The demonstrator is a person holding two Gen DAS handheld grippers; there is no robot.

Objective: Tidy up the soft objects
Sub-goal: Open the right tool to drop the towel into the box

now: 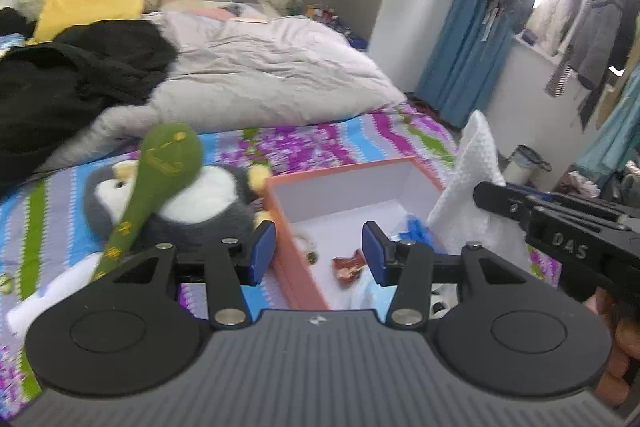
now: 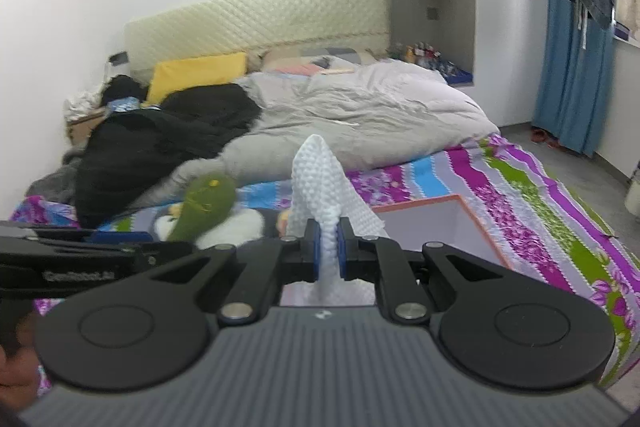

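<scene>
Left wrist view: my left gripper (image 1: 319,251) hangs with its jaws about half apart and nothing between the blue pads (image 1: 263,253), over the near wall of the orange box (image 1: 298,259), which sits toward the foot-end right corner of the bed (image 1: 304,143). The box holds a few small bits (a blue scrap, a reddish wrapper, hard to name). The penguin plush (image 1: 200,203) lies just left of the box, touching its wall, with a green snake-like toy (image 1: 160,171) draped over it. My right gripper (image 1: 480,193) comes in from the right edge with the white knit cloth (image 1: 476,163) bunched up above the box's right side. Right wrist view: my right gripper (image 2: 328,253) is pinched nearly closed on a fold of the white knit cloth (image 2: 320,171), the rest standing up ahead of the pads; the box (image 2: 476,223) is just beyond and to the right. To do this well, I'd say: carry the cloth over the box's middle before letting go, lower so it doesn't drape the rim, and keep the left clear, ready to tuck loose edges.
</scene>
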